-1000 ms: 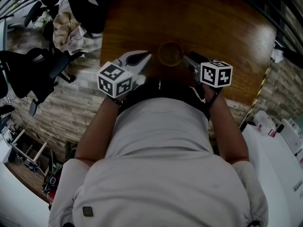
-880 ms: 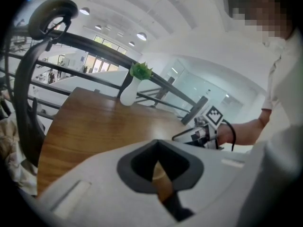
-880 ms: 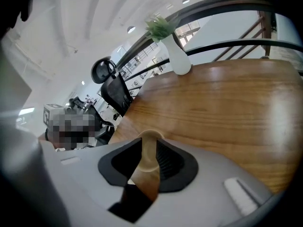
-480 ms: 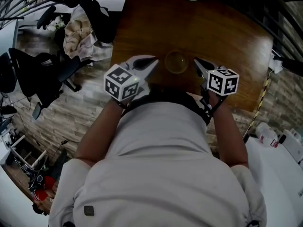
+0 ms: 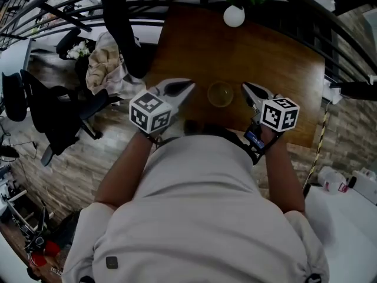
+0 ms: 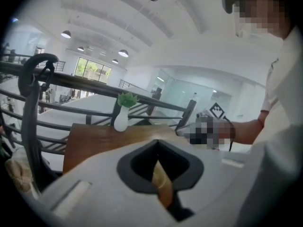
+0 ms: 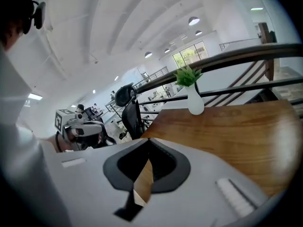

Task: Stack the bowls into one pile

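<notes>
Right claw (image 5: 246, 88) just closed (nothing between)

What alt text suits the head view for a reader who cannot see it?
Seen from above, a person holds the left tongs and right tongs, both shut and empty, either side of a small bowl on a wooden table; a white vase stands at the far edge.
</notes>
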